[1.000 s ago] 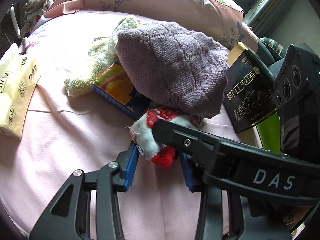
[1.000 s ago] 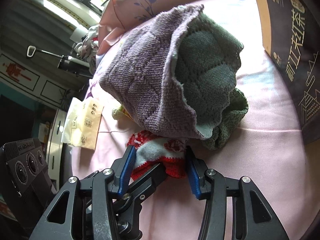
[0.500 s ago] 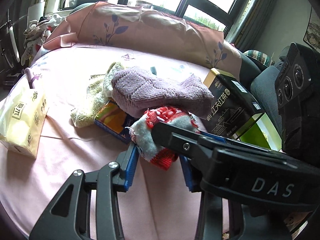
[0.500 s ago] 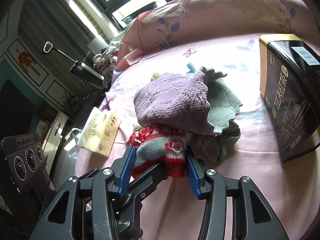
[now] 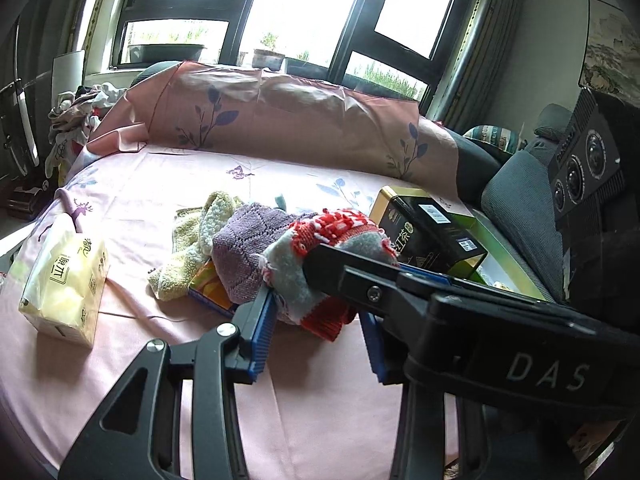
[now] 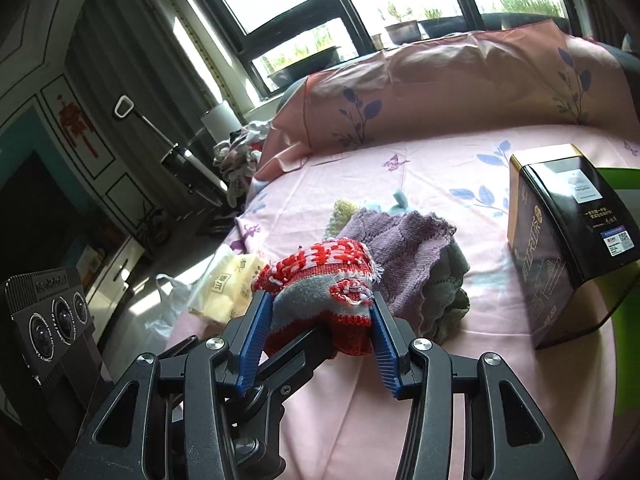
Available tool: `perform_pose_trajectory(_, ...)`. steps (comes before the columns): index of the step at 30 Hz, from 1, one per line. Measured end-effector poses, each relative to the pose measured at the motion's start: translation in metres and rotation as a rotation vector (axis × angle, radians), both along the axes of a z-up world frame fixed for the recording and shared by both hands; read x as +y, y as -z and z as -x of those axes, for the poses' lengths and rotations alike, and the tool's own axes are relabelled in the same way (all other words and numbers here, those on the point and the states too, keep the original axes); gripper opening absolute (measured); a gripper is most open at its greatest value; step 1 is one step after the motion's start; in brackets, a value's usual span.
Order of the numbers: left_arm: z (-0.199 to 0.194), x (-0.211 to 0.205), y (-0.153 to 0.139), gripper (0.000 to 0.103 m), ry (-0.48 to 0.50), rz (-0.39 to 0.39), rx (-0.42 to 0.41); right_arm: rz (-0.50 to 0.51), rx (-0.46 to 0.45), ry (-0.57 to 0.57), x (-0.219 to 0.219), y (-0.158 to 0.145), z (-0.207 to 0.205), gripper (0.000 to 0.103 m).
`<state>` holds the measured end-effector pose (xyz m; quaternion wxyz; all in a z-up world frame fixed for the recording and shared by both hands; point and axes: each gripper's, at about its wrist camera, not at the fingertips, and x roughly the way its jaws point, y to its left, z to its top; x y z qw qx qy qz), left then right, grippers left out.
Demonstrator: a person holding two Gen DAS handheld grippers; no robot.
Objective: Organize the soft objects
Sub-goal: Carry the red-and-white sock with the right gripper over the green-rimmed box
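Observation:
A red, white and grey knitted sock is held up above the pink bedsheet. My left gripper and my right gripper are both shut on it, one from each side, and cross each other. Behind the sock lies a pile of soft things: a purple knitted cloth, a grey-green towel under it and a cream fluffy cloth.
A yellow tissue pack lies at the left. A black and gold tea box stands at the right beside a green tray. A colourful box lies under the pile. A pink pillow lines the back.
Both grippers have lifted the sock up and back from under the purple cloth. The views have tilted up, and the pile now lies lower and farther away.

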<state>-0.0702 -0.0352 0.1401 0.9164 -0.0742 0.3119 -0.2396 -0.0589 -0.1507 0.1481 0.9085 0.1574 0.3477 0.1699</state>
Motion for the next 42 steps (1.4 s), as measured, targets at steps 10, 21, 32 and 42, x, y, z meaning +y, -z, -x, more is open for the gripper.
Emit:
perform_pose_trajectory(10,0.009,-0.004,-0.013,0.038,0.011,0.019,-0.063,0.011,-0.065,0.012,-0.008,-0.014,0.014,0.051)
perform_pose_trajectory(21,0.018,-0.007,-0.021,0.038,0.019,0.029,-0.106,0.028,-0.111,0.016,-0.009,-0.024,0.026,0.051)
perform_pose_trajectory(32,0.023,-0.010,-0.026,0.038,0.034,0.040,-0.137,0.037,-0.139,0.026,-0.013,-0.033,0.035,0.051)
perform_pose_trajectory(42,0.026,-0.018,-0.030,0.038,0.048,0.044,-0.156,0.034,-0.157,0.038,-0.022,-0.037,0.039,0.051)
